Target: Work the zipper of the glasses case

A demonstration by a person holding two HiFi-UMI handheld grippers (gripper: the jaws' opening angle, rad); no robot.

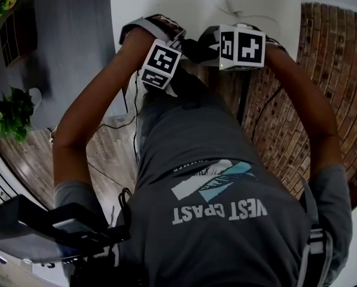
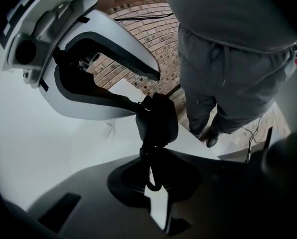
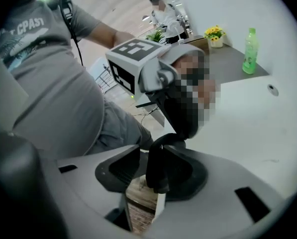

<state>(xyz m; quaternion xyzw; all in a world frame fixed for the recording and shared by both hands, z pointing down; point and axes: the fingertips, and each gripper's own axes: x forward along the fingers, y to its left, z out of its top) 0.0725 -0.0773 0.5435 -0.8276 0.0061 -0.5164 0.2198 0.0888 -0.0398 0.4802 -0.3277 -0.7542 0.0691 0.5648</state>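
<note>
The black glasses case [image 2: 158,119] hangs in the air between my two grippers, above the edge of the white table [image 2: 49,148]. My left gripper [image 2: 152,183] is shut on the thin black zipper pull [image 2: 149,167] that hangs from the case. In the left gripper view my right gripper [image 2: 149,91] stands wide open, its lower finger next to the case. In the right gripper view the case's end [image 3: 160,166] sits between the spread jaws of the right gripper [image 3: 153,183], with a gap on the left side. Both marker cubes [image 1: 160,63] [image 1: 243,45] are close together in the head view.
A green bottle [image 3: 249,51] and yellow flowers [image 3: 215,34] stand at the far end of the table. A potted plant [image 1: 14,112] is at the left. Below are brick floor [image 1: 322,70], wood floor with cables [image 1: 115,124], and my own body. Another person [image 3: 160,9] stands far off.
</note>
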